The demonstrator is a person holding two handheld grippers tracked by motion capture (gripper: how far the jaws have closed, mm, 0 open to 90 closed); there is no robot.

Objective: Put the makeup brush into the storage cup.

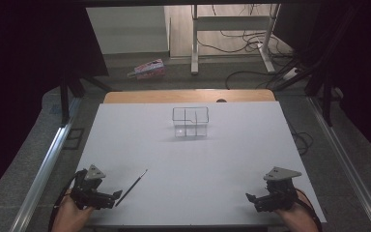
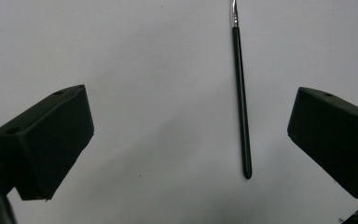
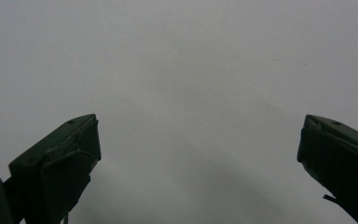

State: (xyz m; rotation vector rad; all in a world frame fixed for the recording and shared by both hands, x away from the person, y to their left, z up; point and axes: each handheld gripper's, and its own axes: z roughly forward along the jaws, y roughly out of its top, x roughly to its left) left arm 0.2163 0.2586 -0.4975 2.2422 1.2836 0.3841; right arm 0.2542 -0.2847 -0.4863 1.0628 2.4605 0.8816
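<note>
Two grippers, one thin brush, one clear divided box — contents of the white table at this moment.

Item 1: left gripper, held at the near left corner. Its jaws stand wide apart and hold nothing; in the left gripper view the table surface shows bare between them.

Item 2: thin brush, black handle with a metal ferrule. It lies flat on the table just beside the left gripper, slanting away toward the middle. In the left gripper view the brush lies between the two jaws, nearer the one on that view's right, and touches neither.

Item 3: right gripper, near right corner, well apart from the brush. Jaws spread wide, nothing between them — the right gripper view looks on plain table.

Item 4: clear divided box, toward the far middle of the table, well apart from the brush. Its compartments look empty, though they are too small to be sure.

Progress, as judged: the work is at its start. The brush is lined up but not gripped; the grasp, the lift and any carrying — likely toward the box — are all left to do.
</note>
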